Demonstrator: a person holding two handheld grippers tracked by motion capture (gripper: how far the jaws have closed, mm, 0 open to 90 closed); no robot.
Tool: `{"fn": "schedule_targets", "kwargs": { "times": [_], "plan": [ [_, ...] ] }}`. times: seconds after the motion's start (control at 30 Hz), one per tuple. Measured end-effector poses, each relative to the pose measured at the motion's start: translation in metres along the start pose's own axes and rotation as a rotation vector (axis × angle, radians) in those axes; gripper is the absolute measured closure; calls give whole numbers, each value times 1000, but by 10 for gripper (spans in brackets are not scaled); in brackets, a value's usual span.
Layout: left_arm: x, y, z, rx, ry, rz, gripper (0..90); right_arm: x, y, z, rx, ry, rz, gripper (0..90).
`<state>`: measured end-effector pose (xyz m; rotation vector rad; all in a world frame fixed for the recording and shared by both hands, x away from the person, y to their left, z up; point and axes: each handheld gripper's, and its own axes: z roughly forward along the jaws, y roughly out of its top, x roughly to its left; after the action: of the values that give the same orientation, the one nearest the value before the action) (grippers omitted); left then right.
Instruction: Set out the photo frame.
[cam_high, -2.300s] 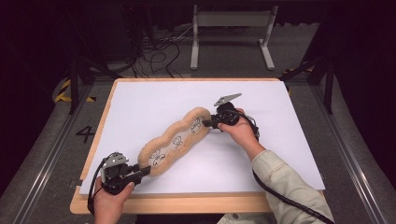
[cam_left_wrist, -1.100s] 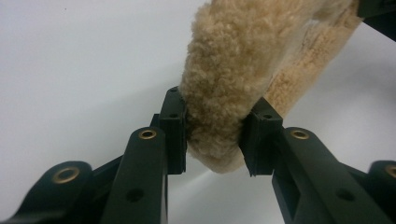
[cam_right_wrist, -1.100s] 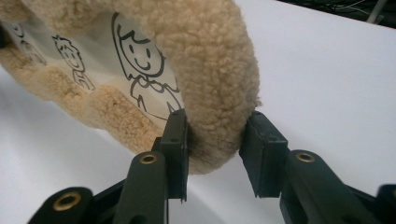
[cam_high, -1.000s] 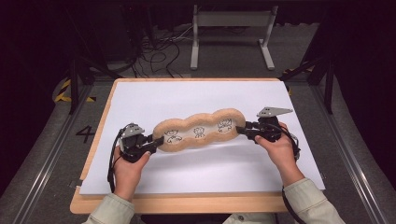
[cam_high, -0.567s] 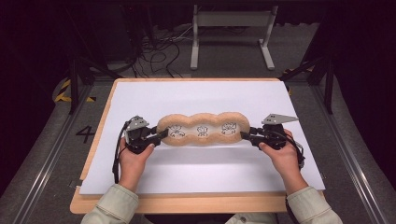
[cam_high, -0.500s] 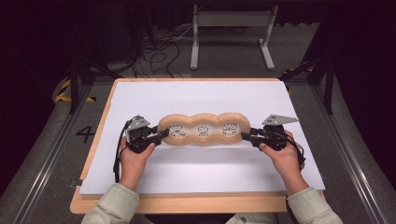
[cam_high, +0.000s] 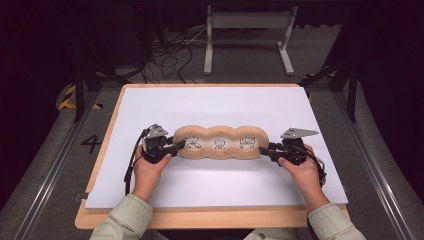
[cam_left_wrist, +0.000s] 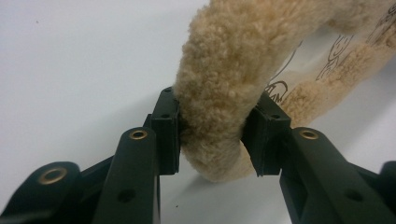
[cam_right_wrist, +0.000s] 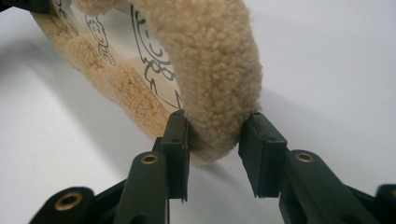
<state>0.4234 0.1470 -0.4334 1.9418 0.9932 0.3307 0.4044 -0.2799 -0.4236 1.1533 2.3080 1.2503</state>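
Fleecy plush cushion (cam_high: 220, 143) lies mid-sheet, stretched left-right. Left gripper (cam_high: 176, 145) pads easing open yet touching its end; right gripper (cam_high: 266, 151) pinches the other (soft, light, floppy: grip both ends).

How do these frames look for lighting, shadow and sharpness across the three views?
High view: the white sheet is evenly lit, the surroundings fall dark, and the picture is slightly soft. Left gripper view: the fleece cushion is sharp at the left claw, with a small shadow beneath. Right gripper view: the cushion casts a soft grey shadow on the sheet beside the right claw; no glare.
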Motion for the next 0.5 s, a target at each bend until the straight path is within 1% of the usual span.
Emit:
{"fn": "schedule_targets", "kwargs": {
  "times": [0.1, 0.13, 0.17, 0.2, 0.23, 0.3, 0.37, 0.47, 0.5],
  "plan": [
    [1, -1, 1, 10, -12, -12, 617, -3, -2, 1, -1, 22, 24, 648],
    [2, -1, 0, 12, -30, -30, 623, -4, -3, 1, 2, 23, 27, 648],
    [2, -1, 0, 12, -30, -30, 627, -4, -3, 1, 2, 23, 27, 648],
    [2, -1, -1, 18, -40, -48, 627, -4, -3, 1, 7, 25, 32, 648],
    [3, -1, -2, 19, -45, -48, 633, -5, -4, 1, 11, 33, 43, 648],
    [2, -1, -2, 24, -45, -59, 633, -5, -4, 2, 16, 36, 47, 647],
    [1, -1, -2, 22, -38, -56, 631, -5, -5, 2, 18, 37, 53, 647],
    [1, -1, -2, 26, -40, -58, 628, -5, -6, 1, 18, 41, 61, 646],
    [1, -1, -2, 24, -44, -65, 623, -5, -6, 1, 18, 45, 61, 643]
  ]
}}
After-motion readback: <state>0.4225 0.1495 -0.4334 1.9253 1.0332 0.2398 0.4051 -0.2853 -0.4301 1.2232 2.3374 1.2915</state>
